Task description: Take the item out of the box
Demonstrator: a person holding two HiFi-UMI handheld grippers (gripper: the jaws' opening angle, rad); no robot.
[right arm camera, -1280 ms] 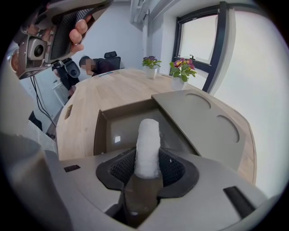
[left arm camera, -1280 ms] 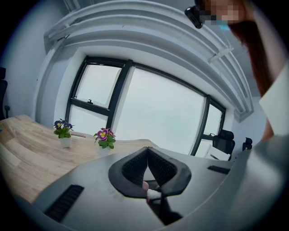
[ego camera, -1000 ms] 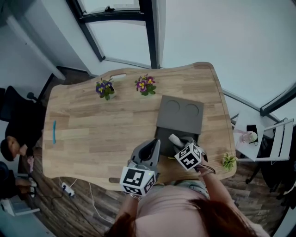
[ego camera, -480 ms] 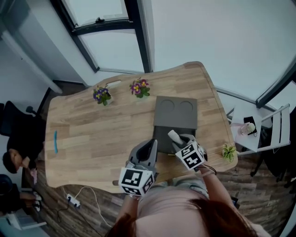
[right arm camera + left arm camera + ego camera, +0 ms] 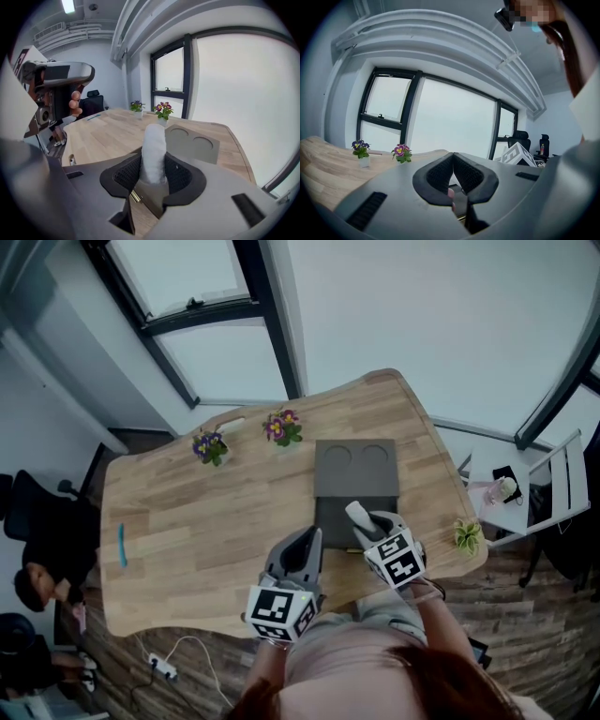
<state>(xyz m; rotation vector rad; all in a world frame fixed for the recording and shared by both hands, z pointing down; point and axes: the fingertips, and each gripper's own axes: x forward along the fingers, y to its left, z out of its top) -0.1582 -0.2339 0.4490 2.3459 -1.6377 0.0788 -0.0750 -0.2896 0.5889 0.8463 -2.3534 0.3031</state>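
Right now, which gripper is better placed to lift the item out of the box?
Right. The right gripper is shut on the white roll over the grey box; the left gripper is shut on nothing, beside it.

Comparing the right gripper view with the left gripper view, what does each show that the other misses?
Right gripper view only: the right gripper shut on the white roll, with the grey box and its two round recesses beyond. Left gripper view only: how the left gripper stands, jaws together with nothing between, plus the right gripper's marker cube. Both: the wooden table and the flower pots.
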